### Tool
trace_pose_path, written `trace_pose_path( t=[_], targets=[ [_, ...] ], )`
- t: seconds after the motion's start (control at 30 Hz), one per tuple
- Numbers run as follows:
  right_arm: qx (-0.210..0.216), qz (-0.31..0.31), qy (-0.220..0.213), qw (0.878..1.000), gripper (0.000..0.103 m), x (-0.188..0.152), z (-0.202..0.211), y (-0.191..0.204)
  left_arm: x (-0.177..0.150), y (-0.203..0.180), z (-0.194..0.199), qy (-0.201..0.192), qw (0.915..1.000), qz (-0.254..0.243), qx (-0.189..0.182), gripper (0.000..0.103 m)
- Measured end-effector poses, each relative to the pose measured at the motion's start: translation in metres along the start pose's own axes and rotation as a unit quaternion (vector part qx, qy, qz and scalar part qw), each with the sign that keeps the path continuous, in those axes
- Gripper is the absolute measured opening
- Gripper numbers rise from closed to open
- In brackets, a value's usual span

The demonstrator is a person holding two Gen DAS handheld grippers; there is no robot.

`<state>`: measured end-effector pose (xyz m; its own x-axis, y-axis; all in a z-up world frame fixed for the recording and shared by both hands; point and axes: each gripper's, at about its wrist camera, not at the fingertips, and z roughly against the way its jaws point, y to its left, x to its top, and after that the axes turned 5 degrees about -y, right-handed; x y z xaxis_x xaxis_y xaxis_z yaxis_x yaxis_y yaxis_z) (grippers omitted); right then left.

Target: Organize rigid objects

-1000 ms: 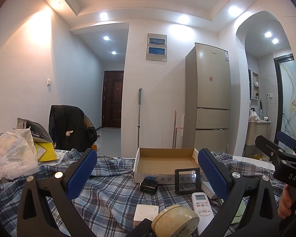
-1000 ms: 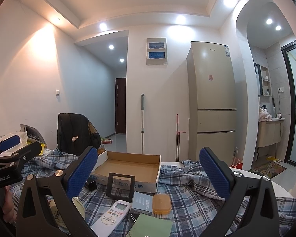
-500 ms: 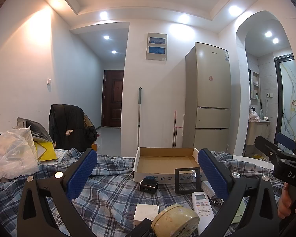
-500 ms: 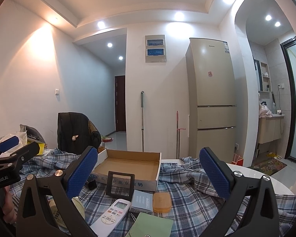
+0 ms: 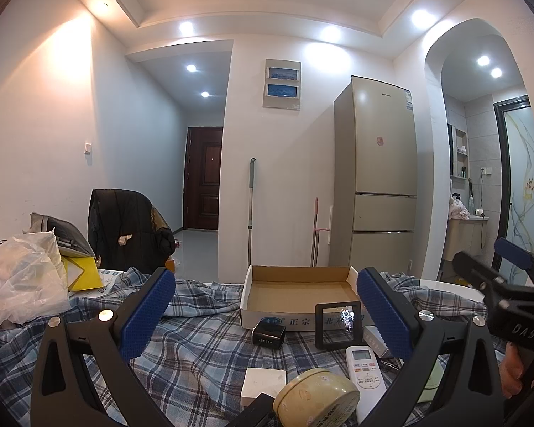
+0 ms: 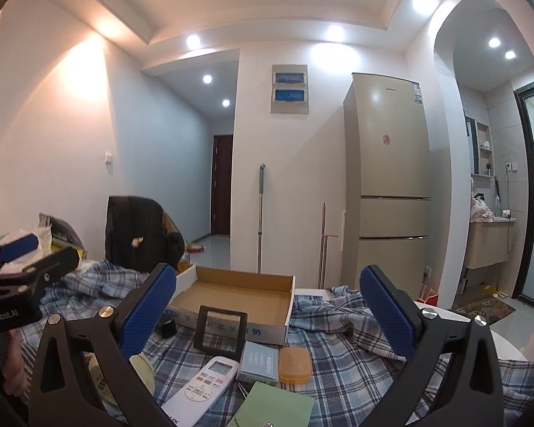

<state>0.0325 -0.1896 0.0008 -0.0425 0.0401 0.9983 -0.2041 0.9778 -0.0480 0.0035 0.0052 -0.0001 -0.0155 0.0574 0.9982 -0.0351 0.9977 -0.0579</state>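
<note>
Both grippers raised, jaws spread wide, nothing held. Left gripper [image 5: 265,311]; right gripper [image 6: 267,315].

Judged step: choose a first item and approach. Advice: descend vertically, straddle the remote control [image 6: 200,388] across its narrow width, avoid nudging neighbours.

Remote lies on the table [image 6: 338,363] below and ahead of both grippers; cardboard box [image 6: 238,293] sits just beyond, open.
</note>
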Motion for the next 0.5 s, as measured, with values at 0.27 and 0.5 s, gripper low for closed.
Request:
trace_pose_path(
  t=[0.27,0.5],
  targets=[
    [-0.003,0.025,0.022,0.999,0.103,-0.002,-0.005,0.009,-0.013,-0.007,0.0,0.005,0.9996,-0.009,-0.026,0.103],
    [-0.001,0.028,0.023,0.999,0.103,-0.002,-0.005,0.012,-0.01,-0.006,0.008,-0.01,0.9996,-0.011,-0.024,0.103]
  ],
)
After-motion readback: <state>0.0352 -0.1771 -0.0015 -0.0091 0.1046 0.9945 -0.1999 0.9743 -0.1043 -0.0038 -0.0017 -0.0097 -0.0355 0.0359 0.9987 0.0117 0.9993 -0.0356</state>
